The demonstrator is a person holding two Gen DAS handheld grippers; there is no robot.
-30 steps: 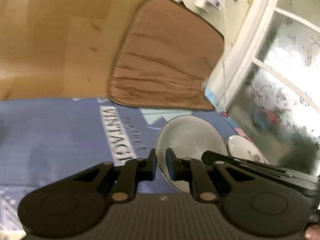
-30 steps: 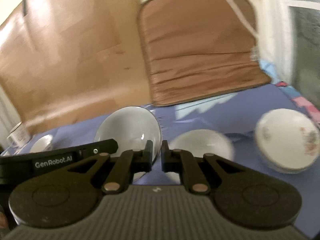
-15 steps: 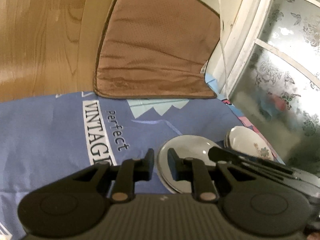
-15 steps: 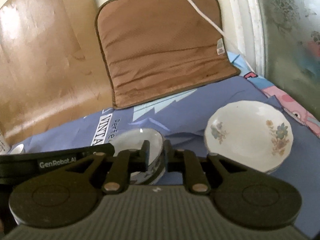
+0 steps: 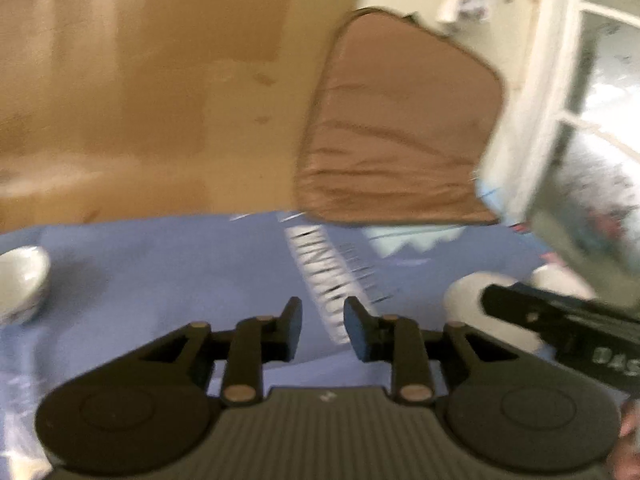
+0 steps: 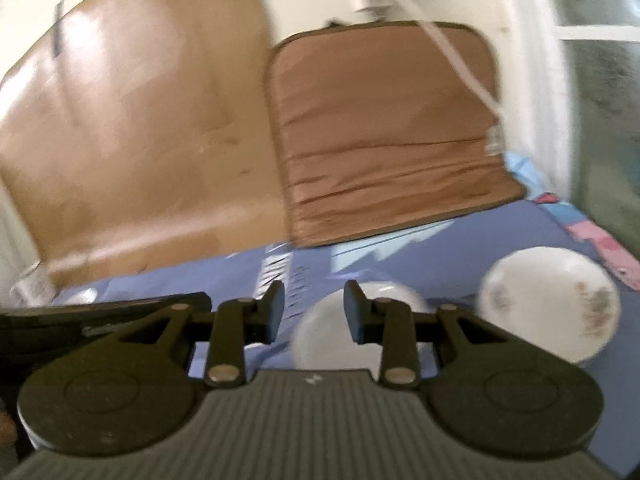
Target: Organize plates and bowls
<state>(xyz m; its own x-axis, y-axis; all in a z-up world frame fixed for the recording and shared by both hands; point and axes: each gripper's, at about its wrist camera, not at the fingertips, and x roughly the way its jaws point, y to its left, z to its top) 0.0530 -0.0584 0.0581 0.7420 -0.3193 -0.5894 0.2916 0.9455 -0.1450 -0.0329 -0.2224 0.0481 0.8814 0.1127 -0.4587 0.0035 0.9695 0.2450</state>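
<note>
Left claw: jaws stand apart with nothing between them, held above the blue cloth; the view is smeared by motion.
Right claw: jaws parted and holding nothing; the plain white dish shows through the gap, lower down and apart from both fingers. The claw's black body also enters the left wrist view at lower right.
Plain white dish: sits on the cloth at lower centre of the right wrist view, partly hidden by the claw's right finger. Blur keeps me from telling whether it is one dish or a small stack. In the left wrist view a white shape at right centre, half behind the other claw, looks like the same dish.
Flowered bowl: white with faint floral marks, at the right edge of the right wrist view, just beside the plain dish and near the cloth's pink border.
Small bowl: white, alone at the far left edge of the left wrist view, well apart from the other crockery.
Blue cloth: printed sheet with white lettering, carrying all the dishes.
Brown cushion: leans upright at the cloth's far edge, upper right of centre in both views.
Wooden panel: fills the upper left behind the cloth.
</note>
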